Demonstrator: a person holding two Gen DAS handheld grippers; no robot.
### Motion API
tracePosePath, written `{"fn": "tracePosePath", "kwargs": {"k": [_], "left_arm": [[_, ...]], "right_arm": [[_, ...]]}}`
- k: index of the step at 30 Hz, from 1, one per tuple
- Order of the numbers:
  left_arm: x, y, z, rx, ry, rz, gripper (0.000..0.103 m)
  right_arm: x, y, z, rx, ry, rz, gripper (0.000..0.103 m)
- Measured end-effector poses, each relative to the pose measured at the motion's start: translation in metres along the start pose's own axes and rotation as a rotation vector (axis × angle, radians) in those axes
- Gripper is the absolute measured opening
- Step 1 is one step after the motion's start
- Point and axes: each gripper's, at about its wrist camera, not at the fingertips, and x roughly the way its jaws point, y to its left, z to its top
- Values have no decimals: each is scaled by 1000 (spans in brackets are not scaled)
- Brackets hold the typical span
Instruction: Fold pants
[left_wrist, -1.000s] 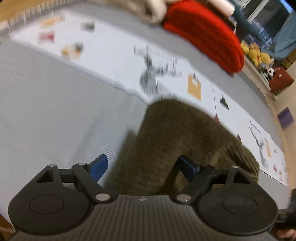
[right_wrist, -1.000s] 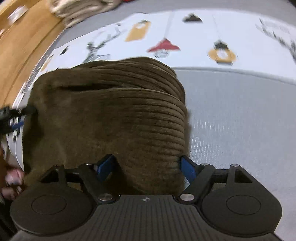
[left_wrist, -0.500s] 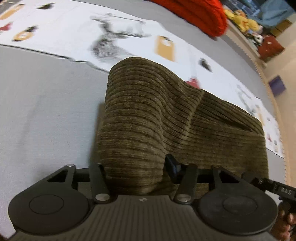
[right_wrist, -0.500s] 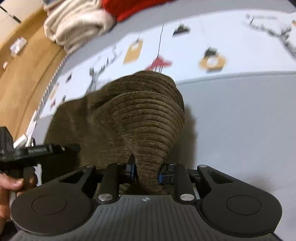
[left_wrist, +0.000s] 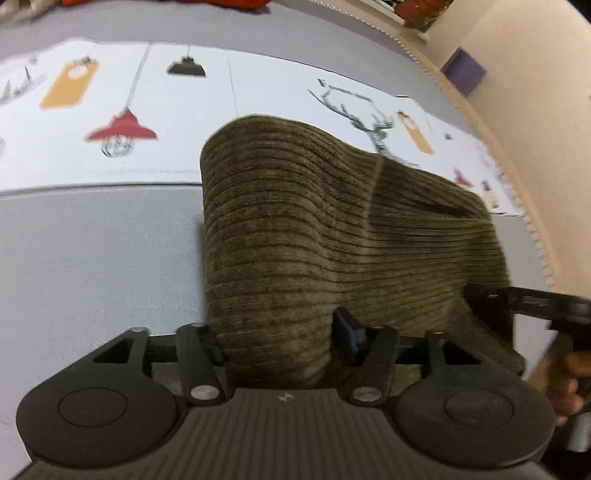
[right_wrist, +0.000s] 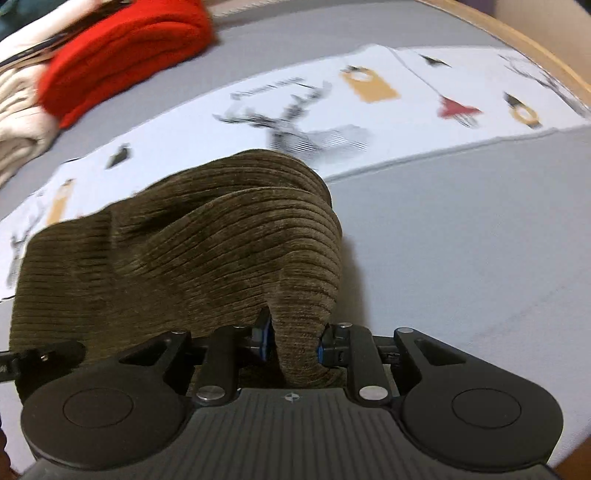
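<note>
Brown corduroy pants (left_wrist: 295, 221) lie bunched on the grey bed, one end raised toward both cameras. My left gripper (left_wrist: 280, 339) has a thick fold of that end filling the gap between its pads; its jaws are opening slightly while the fabric stays gripped. In the right wrist view the pants (right_wrist: 184, 258) rise to my right gripper (right_wrist: 293, 343), whose blue pads pinch a narrower fold, jaws also easing open. The right gripper's body (left_wrist: 535, 302) and a hand (left_wrist: 565, 376) show at the right edge of the left wrist view.
The grey bed surface (right_wrist: 461, 240) carries a white sheet (left_wrist: 258, 92) printed with lamps and deer behind the pants. A folded red knit (right_wrist: 122, 55) and a cream pile (right_wrist: 18, 110) sit at the far left. A purple box (left_wrist: 463, 74) stands on the floor past the bed edge.
Both grippers went from open around the pants' edge to gripping folds of it. Both have since swept sideways across the bed with the fabric, and the views have rolled.
</note>
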Motion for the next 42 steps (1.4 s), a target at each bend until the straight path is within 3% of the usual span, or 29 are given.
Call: {"fn": "tracePosePath", "kwargs": {"k": [3, 5, 7, 8, 10, 11, 12, 13, 15, 16, 17, 18, 19, 22, 26, 29, 30, 33, 37, 42], "left_arm": [[-15, 5, 3, 11, -49, 105, 85], [-30, 8, 7, 37, -126, 151, 84], [-49, 2, 8, 101, -220, 185, 81], [-57, -1, 6, 138, -266, 188, 77], [-66, -7, 6, 195, -322, 156, 56], [-67, -12, 4, 228, -333, 117, 37], [-67, -14, 3, 256, -331, 78, 26], [-66, -17, 1, 287, -325, 45, 22], [-59, -22, -6, 359, -285, -15, 20], [-48, -25, -4, 382, -220, -44, 20], [-31, -25, -7, 397, -109, -47, 22], [-14, -24, -11, 414, -32, -4, 21], [-3, -26, -17, 454, -2, 55, 21], [-5, -36, -19, 493, -16, 101, 22], [-14, -39, -12, 431, -22, 75, 33], [-14, -43, -9, 440, -22, 72, 38], [-13, -43, -10, 452, -18, 77, 38], [-8, -45, -11, 470, -11, 71, 42], [-7, -43, -11, 484, -2, 52, 42], [-5, -37, -16, 501, 1, 36, 42]], "right_arm": [[-15, 1, -6, -53, -44, -18, 39], [-29, 10, -5, -123, -107, -50, 41], [-46, 14, -12, -183, -146, -9, 41], [-52, 19, -16, -214, -152, 29, 40], [-52, 26, -31, -309, -117, 93, 40], [-43, 29, -39, -360, -51, 95, 39], [-29, 30, -51, -411, 46, 80, 39], [-16, 30, -65, -469, 103, 44, 40], [-15, 36, -78, -570, 82, 12, 39], [-17, 38, -78, -593, 81, 11, 39], [-19, 37, -75, -580, 92, 21, 40], [-20, 33, -71, -549, 105, 37, 40], [-22, 28, -66, -514, 126, 54, 40], [-33, 17, -35, -408, 144, 129, 39], [-57, -11, 25, -194, -48, 182, 49], [-41, -39, 65, -9, -113, 197, 55], [-30, -46, 73, 32, -96, 204, 55], [15, -53, 85, 76, 64, 241, 57], [35, -42, 97, 65, 54, 217, 62], [68, -30, 115, 74, 44, 213, 39]]}}
